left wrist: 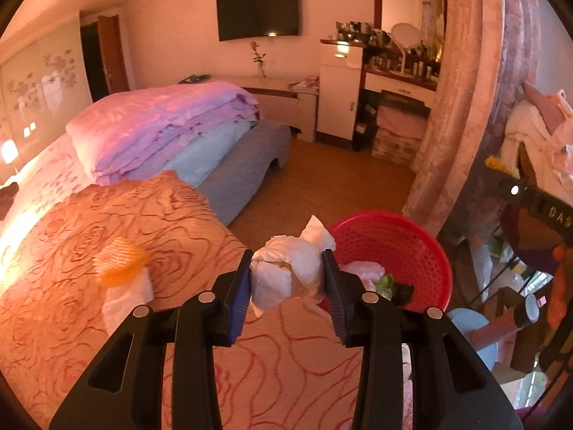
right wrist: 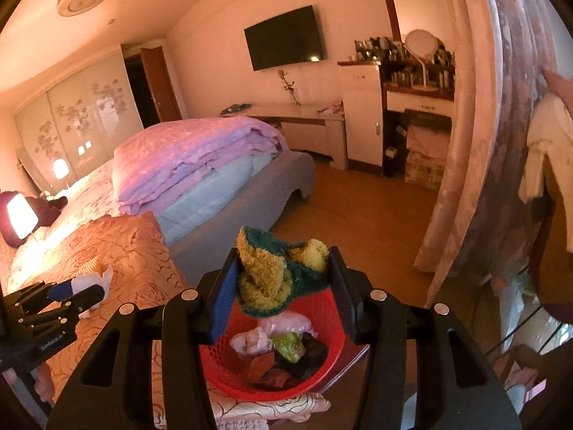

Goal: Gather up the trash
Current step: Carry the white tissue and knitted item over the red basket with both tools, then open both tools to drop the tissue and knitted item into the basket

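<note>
A: What lay at your far left?

B: An orange comb-like piece [left wrist: 120, 263] on a white tissue [left wrist: 130, 295], both resting on the rose-patterned cover [left wrist: 64, 315].

A: And your left tongs?

B: Your left gripper [left wrist: 286, 279] was clamped on a crumpled white paper wad [left wrist: 286, 272], held over the cover's edge, just beside the red basket [left wrist: 422, 247].

A: What did your right tongs hold?

B: Your right gripper [right wrist: 283, 279] was clamped on a green and yellow fuzzy cloth [right wrist: 275, 268], held right above that red basket [right wrist: 333, 304].

A: Anything inside the basket?

B: Pinkish wrappers, a green scrap and dark bits lay inside. A curtain [right wrist: 476, 143] hung at your right.
</note>
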`<state>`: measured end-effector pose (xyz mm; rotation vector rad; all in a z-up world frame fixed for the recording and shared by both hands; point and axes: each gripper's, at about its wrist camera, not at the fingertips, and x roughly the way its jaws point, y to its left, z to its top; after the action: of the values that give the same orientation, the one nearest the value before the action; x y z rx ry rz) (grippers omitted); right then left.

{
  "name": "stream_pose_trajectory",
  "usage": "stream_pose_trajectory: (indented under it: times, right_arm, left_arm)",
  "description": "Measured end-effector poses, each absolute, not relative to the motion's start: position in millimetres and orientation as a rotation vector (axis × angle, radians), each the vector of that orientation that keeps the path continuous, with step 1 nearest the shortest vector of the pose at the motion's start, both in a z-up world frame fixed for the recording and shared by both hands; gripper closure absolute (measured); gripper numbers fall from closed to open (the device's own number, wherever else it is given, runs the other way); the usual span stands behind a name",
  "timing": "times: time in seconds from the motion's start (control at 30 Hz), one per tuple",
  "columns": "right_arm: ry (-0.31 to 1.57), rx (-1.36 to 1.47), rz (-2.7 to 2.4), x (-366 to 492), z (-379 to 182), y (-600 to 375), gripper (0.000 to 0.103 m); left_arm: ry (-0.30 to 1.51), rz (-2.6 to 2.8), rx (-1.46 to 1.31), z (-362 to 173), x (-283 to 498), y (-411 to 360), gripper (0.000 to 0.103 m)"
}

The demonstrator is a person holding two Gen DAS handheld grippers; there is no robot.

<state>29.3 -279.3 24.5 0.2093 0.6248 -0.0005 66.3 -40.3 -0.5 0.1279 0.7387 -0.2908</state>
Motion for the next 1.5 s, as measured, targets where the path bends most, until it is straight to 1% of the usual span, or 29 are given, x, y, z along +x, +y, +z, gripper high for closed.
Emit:
stream_pose_trajectory:
  times: [0.33,0.67,0.8,0.87,0.9,0.93,1.03,1.1,1.13,1.2,1.5]
  right_arm:
    - [0.695,0.249,-0.015,43,-4,-290,0.055]
    - [0.782,0.299,-0.015,59,-35,-295,0.055]
    - [0.802,0.305,-0.011,64,-43,-295,0.054]
    - [0.812,0.309,-0.001,65,-46,-295,0.052]
    - [0.814,0.309,0.000,65,-47,-295,0.049]
    - [0.814,0.308,0.000,65,-47,-294,0.049]
    - [0.816,0.311,0.005,66,-48,-293,0.045]
    - [0.812,0.315,0.004,65,-47,-293,0.040]
    - [0.810,0.316,0.001,65,-47,-293,0.039]
    - [0.807,0.317,-0.004,64,-46,-293,0.038]
    - [0.770,0.293,-0.017,58,-36,-288,0.036]
  left_arm:
    - [0.808,-0.386,0.120,-24,83,-76,0.067]
    - [0.842,-0.449,0.143,-38,97,-107,0.066]
    - [0.849,-0.469,0.166,-43,98,-116,0.065]
    - [0.853,-0.477,0.165,-46,98,-117,0.062]
    - [0.856,-0.479,0.163,-47,98,-117,0.057]
    - [0.856,-0.478,0.162,-48,98,-117,0.050]
    - [0.854,-0.468,0.157,-50,98,-115,0.040]
    - [0.855,-0.463,0.152,-50,98,-114,0.036]
    - [0.854,-0.459,0.150,-50,98,-113,0.034]
    - [0.852,-0.453,0.145,-49,98,-111,0.032]
    - [0.817,-0.392,0.138,-39,89,-89,0.027]
